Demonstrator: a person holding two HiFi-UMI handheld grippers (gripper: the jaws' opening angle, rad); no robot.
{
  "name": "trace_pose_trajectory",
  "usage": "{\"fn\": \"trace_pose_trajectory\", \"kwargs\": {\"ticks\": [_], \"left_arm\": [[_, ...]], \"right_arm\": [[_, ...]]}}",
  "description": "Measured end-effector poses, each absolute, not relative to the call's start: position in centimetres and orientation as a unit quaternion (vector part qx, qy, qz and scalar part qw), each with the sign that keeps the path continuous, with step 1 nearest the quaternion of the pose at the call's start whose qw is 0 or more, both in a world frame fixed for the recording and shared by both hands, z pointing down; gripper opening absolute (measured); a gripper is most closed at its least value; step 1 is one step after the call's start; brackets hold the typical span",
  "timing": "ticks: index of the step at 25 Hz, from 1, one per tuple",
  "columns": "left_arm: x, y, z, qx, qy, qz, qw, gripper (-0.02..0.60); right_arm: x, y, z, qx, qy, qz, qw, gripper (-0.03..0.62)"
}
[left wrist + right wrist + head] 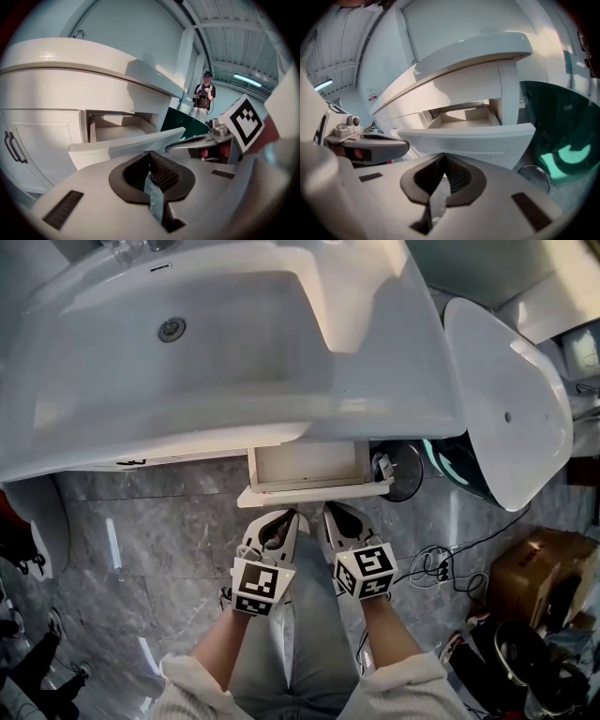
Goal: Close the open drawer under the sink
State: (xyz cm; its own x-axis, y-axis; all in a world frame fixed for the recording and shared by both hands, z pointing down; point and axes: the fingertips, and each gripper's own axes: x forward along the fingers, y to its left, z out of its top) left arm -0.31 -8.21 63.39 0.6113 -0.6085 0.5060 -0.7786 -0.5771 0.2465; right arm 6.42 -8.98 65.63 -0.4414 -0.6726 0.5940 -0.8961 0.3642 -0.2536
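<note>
A white drawer [309, 466] stands pulled out beneath the white sink [234, 418], its front panel [314, 491] facing me. My left gripper [285, 516] and right gripper [334, 511] sit side by side just short of that panel, both shut and holding nothing. In the left gripper view the shut gripper [151, 155] points at the drawer front [126, 145], with the empty drawer interior [112, 131] behind it. The right gripper view shows the shut gripper [443, 157] just below the drawer front [468, 138].
A cabinet door with a dark handle [13, 146] lies left of the drawer. A white pedestal basin [511, 418], a teal bin [448, 461], cables [441, 568] and a cardboard box [534, 568] crowd the right. A person [205, 96] stands far off.
</note>
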Motion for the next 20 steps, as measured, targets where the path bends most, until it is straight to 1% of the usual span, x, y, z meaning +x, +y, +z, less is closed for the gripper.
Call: {"fn": "trace_pose_trajectory", "kwargs": {"ticks": [13,20], "left_arm": [[0.0,-9.4,63.6,0.861,-0.410,0.192,0.231,0.015],[0.1,-9.7,63.4,0.865,-0.408,0.194,0.218,0.015]], "right_arm": [[6.9,-10.0,65.3,0.507,-0.793,0.277,0.194,0.009],[7.0,-10.2,65.0,0.507,-0.796,0.266,0.197,0.009]]}}
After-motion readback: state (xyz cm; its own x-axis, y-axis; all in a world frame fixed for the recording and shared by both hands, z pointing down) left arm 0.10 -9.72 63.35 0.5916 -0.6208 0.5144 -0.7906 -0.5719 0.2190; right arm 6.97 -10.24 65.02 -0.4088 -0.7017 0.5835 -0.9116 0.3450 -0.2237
